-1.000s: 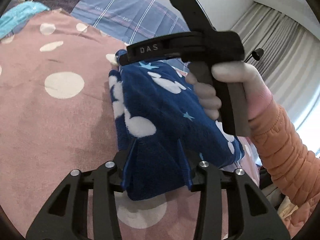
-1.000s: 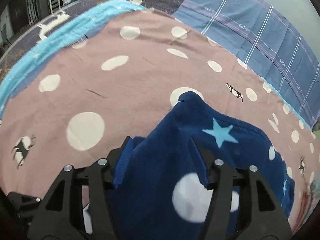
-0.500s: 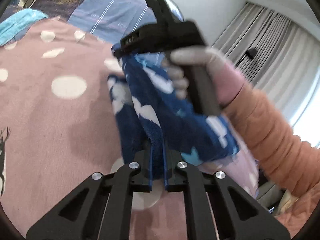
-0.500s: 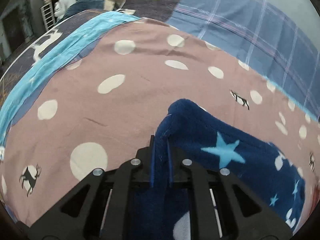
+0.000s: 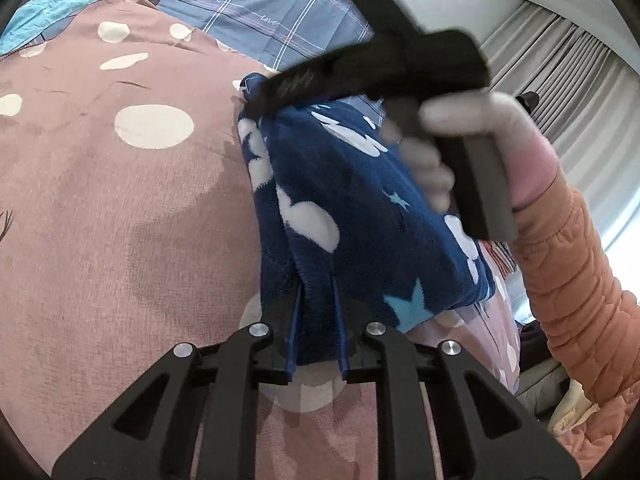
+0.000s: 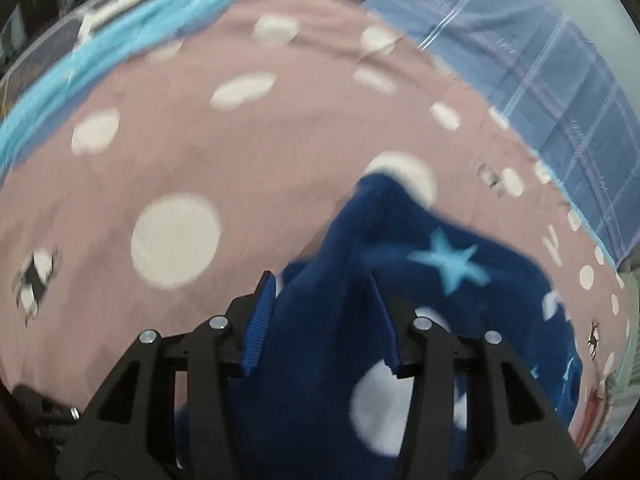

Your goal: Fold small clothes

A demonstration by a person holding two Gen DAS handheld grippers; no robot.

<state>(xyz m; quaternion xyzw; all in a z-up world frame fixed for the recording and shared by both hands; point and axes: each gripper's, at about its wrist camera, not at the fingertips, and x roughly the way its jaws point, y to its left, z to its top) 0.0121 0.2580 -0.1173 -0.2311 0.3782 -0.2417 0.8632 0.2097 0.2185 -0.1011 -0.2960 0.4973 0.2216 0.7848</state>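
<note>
**Fold in hand: garment set down on bed, both claws easing off**

The navy fleece garment [image 5: 352,208], patterned with white blobs and pale blue stars, lies bunched at centre frame in the left wrist view, on the pink dotted bedcover [image 5: 120,220]. Its near edge sits between the fingers of the left claw [image 5: 317,320], whose jaws stand narrow and have just been opening slightly; the pads look to press the cloth. The right claw [image 6: 324,320] appears at lower centre of its own view, blurred, jaws about half apart and just opening, with fleece between them but the left pad clear of it. A gloved hand [image 5: 480,152] in an orange sleeve [image 5: 580,300] carries it at upper right.

Judgement: a fold is being laid down. Next move calls for full release, then regrasping an edge.
</note>
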